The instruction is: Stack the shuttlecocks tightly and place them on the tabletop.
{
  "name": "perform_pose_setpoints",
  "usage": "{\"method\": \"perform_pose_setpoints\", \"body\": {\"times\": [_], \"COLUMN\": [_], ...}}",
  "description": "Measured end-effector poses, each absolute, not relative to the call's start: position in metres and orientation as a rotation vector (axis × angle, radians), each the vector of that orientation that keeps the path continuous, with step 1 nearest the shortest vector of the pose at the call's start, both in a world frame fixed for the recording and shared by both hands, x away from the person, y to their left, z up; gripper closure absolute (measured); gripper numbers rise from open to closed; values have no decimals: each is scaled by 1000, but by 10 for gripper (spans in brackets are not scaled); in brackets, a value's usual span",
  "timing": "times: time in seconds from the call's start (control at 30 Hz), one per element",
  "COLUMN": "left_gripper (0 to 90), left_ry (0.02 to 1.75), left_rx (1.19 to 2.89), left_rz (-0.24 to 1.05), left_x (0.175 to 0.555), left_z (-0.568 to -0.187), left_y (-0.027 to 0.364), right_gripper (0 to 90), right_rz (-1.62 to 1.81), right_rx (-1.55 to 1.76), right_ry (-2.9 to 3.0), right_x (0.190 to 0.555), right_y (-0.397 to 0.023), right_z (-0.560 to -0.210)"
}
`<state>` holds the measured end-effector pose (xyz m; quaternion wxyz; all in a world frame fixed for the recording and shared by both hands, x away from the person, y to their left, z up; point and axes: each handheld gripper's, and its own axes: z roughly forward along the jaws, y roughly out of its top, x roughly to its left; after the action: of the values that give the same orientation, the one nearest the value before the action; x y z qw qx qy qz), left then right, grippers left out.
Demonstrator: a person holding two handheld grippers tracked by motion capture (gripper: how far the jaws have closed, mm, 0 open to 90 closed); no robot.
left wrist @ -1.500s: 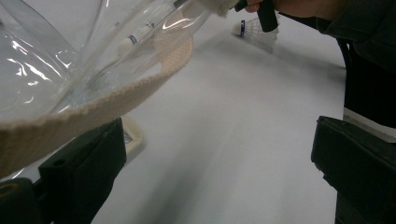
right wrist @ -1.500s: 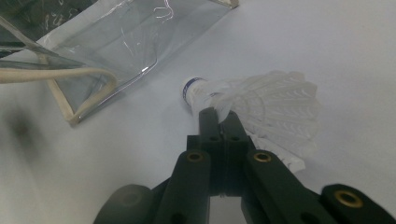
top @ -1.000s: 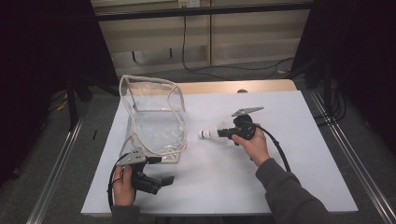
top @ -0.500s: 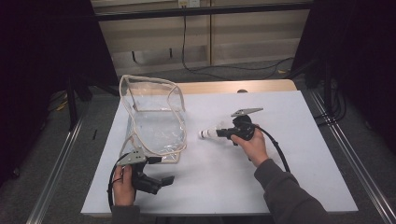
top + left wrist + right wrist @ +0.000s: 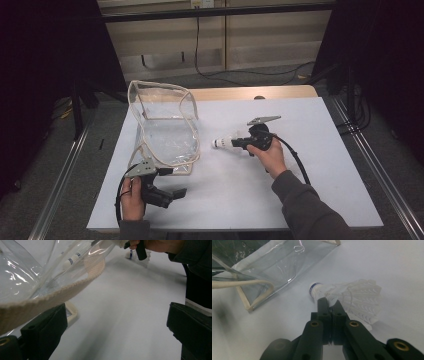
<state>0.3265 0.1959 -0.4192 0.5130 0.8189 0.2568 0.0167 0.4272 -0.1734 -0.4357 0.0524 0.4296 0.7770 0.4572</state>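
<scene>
Now shuttlecock point(image 5: 223, 143) lengthwise, cork toward bag point(image 5: 165, 127).

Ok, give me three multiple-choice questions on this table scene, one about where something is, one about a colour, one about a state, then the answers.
1. Where is the shuttlecock relative to the clear bag in the high view?
A. inside it
B. to its right on the table
C. on the floor

2. What colour is the bag's edging?
A. cream
B. red
C. black

3. How do the right gripper jaws stand?
A. wide open
B. closed at the shuttlecock's feathers
C. clamped on the bag

Answers: 1 B, it lies on the white top beside the bag. 2 A, the woven strip is cream. 3 B, the right gripper view shows the jaws together against the feathers.
</scene>
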Motion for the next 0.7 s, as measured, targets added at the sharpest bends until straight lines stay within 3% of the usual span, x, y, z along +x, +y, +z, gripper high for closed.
{"method": "perform_pose_setpoints", "body": {"times": [0.7], "left_gripper": [30], "left_ry": [618], "left_rx": [1963], "left_rz": [38], "left_x": [326], "left_z": [-419], "left_y": [196], "right_gripper": [761], "right_rz": [1338], "right_rx": [1317], "right_ry": [2351], "right_x": [428], "right_y": [-176], "right_z": [-436]}}
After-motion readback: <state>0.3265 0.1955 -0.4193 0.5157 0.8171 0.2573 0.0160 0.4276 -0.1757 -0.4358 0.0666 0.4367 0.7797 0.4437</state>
